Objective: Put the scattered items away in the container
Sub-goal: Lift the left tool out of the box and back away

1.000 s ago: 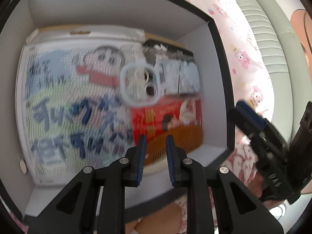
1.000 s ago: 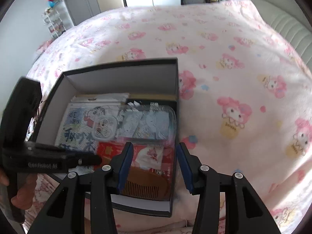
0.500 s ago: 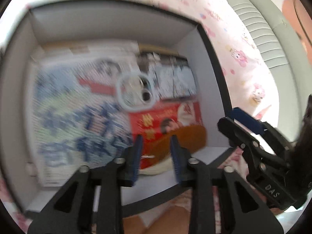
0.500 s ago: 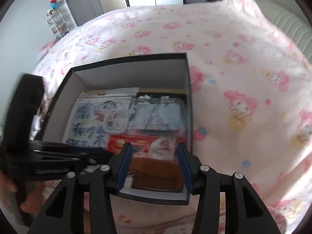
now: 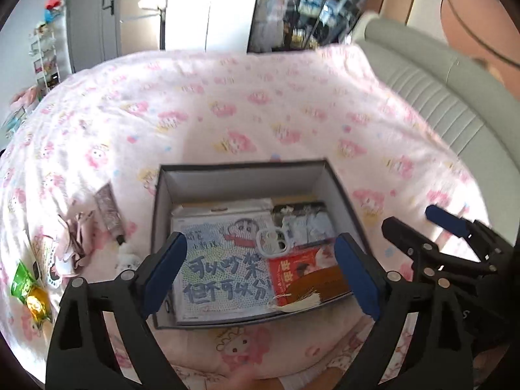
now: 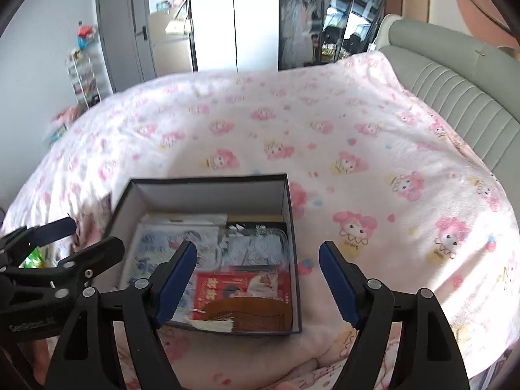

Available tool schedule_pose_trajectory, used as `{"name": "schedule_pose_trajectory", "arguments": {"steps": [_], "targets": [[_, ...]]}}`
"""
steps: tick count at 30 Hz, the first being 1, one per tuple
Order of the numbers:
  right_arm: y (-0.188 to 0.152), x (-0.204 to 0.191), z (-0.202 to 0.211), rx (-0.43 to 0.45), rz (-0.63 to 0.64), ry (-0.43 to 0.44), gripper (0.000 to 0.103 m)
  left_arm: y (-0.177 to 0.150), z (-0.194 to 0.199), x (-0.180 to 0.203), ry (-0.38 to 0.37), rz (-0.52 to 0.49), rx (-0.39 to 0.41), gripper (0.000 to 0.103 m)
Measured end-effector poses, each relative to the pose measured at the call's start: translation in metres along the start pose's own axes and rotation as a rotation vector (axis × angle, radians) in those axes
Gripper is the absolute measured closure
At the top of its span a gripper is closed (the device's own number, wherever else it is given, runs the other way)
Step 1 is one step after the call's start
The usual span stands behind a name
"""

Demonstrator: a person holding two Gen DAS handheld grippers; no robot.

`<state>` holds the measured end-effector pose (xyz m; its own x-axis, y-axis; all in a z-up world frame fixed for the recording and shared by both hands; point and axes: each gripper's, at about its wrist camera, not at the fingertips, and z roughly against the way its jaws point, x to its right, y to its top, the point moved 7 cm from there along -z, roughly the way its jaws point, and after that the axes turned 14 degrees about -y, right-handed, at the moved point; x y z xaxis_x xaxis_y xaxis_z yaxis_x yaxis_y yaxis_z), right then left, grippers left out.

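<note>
Holds nothing in the left gripper (image 5: 260, 250): spread wide, just opened, pads bare above the container (image 5: 243, 183). Likewise the right gripper (image 6: 258, 253): spread wide, just opened, empty, hanging over the container's 5 o'clock corner.

Already packed inside: a cartoon-printed pack (image 5: 221, 269) filling the 9 o'clock side, a red packet (image 5: 289, 266) and a wooden comb (image 5: 326, 278) at 4 o'clock, a clear case (image 5: 304, 224) at 1 o'clock, and a white ring-shaped case (image 5: 271, 243) over the middle.

Yet to collect, out on the pink bedspread (image 5: 260, 113) at the container's 9 o'clock in the left wrist view: a dark patterned sachet (image 5: 109, 214) just beside the wall, then a crumpled pink bundle (image 5: 76, 243) farther out. At 8 o'clock, near the frame's edge, a green packet (image 5: 21, 281) and a gold-wrapped sweet (image 5: 35, 304). Possibly fabric or a hair tie, that pink bundle, but too blurred to say.

Expect all of these to be light.
- **Sachet:** treat as flat and floppy. Pinch across its narrow middle, pressing into the soft bedding to get a pad under the long edge.
- **Pink bundle:** take by its thickest fold; looks soft and forgiving.
- **Green packet:** count on a crinkly, slick surface. Grip a sealed end rather than the puffed face.
- **Gold sweet:** close squarely on the widest part; looks small, smooth and apt to squirt out.
</note>
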<state>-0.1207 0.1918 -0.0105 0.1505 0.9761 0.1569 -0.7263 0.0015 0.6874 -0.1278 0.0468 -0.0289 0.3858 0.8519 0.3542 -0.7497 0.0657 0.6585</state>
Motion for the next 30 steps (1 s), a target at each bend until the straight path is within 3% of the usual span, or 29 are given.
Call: {"name": "schedule_pose_trajectory", "arguments": {"steps": [5,9,18,26,30], "targets": [[-0.003,-0.002,0.034,0.042,-0.032,0.001,0.027,-0.004,0.056,0.006,0.091,-0.009,0.104,0.001],[-0.016,-0.001,0.058,0.060,-0.066,0.013,0.027,-0.015,0.085,0.011,0.102,-0.012,0.148,0.001],[-0.037,0.003,0.098,0.107,-0.059,-0.025,0.027,-0.037,0.117,0.025,0.136,-0.042,0.183,0.001],[-0.049,0.001,0.120,0.119,-0.055,0.013,0.027,-0.051,0.136,0.037,0.146,-0.051,0.188,0.001],[-0.053,0.001,0.125,0.122,-0.053,0.015,0.027,-0.054,0.143,0.041,0.195,-0.085,0.196,0.001]]}}
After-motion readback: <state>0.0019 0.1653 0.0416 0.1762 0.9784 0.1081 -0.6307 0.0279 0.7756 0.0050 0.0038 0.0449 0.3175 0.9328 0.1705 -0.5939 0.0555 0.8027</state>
